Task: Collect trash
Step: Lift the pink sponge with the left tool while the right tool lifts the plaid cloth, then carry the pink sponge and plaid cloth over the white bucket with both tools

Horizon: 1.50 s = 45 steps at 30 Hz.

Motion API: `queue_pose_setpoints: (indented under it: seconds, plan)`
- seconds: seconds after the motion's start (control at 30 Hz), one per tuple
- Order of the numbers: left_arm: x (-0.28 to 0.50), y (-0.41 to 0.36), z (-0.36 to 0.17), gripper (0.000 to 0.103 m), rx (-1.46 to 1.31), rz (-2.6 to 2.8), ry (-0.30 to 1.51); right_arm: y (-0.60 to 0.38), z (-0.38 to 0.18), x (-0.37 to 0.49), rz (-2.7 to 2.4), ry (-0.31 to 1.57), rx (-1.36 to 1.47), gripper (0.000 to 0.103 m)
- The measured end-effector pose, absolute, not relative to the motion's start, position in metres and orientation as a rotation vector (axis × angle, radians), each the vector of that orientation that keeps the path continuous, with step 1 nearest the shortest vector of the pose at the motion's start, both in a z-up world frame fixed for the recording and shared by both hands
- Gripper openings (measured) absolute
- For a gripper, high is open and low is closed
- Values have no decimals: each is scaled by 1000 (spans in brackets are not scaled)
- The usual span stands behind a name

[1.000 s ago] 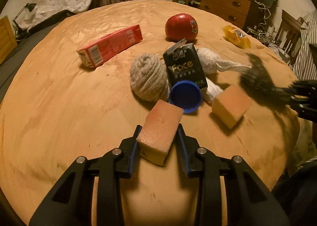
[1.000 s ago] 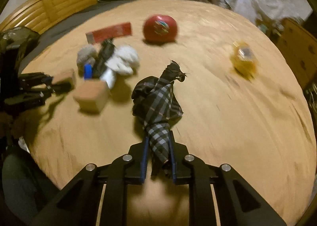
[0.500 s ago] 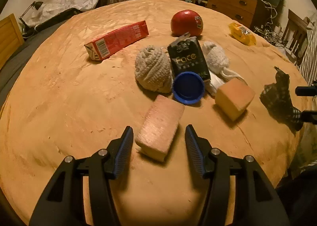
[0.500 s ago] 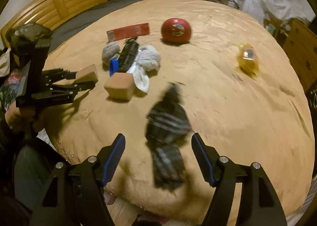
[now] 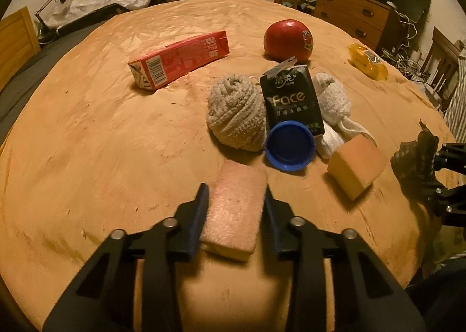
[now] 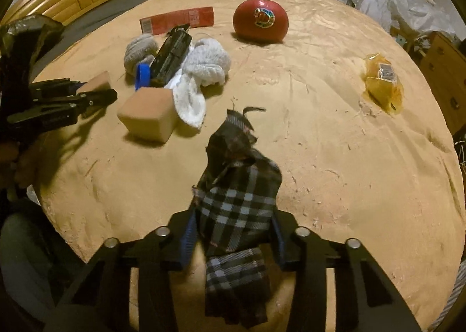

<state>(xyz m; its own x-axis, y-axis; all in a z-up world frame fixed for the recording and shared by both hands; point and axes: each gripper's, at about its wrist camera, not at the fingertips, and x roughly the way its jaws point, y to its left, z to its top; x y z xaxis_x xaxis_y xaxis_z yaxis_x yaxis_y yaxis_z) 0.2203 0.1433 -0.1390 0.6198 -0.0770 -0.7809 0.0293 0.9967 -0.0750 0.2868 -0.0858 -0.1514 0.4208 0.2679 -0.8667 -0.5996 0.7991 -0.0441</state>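
Observation:
My left gripper (image 5: 234,201) is shut on a pink sponge (image 5: 236,204) at the table's near edge; it also shows in the right wrist view (image 6: 96,84). My right gripper (image 6: 233,233) is shut on a dark plaid cloth (image 6: 233,198), which also shows at the right edge of the left wrist view (image 5: 416,157). A pile lies mid-table: a grey sock ball (image 5: 236,116), a black tissue pack (image 5: 291,96), a blue lid (image 5: 289,145), a white sock (image 5: 332,99) and a second sponge (image 5: 356,166).
A red carton (image 5: 180,58), a red ball (image 5: 288,39) and a yellow wrapper (image 5: 368,62) lie farther back on the round tan table (image 5: 87,143). A dresser (image 5: 352,14) and covered furniture stand behind.
Both grippers opened half a second ago, releasing the sponge and the cloth, and have now closed on them again.

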Motion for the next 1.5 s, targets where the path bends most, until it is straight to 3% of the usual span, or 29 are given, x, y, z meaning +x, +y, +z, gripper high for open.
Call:
queue_pose_setpoints:
  seconds: [0.03, 0.13, 0.4, 0.9, 1.5]
  plan:
    - [217, 142, -139, 29, -49, -52, 900, -86, -152, 286, 556, 996, -370, 31]
    - [208, 138, -139, 28, -32, -36, 896, -86, -151, 279, 539, 969, -356, 28]
    - [173, 120, -98, 27, -55, 53, 779, -97, -104, 243, 505, 779, -200, 27]
    - [102, 60, 24, 28, -42, 251, 350, -111, 3, 152, 420, 335, -71, 28]
    - [99, 46, 34, 28, -34, 235, 335, -125, 16, 138, 414, 301, -60, 28]
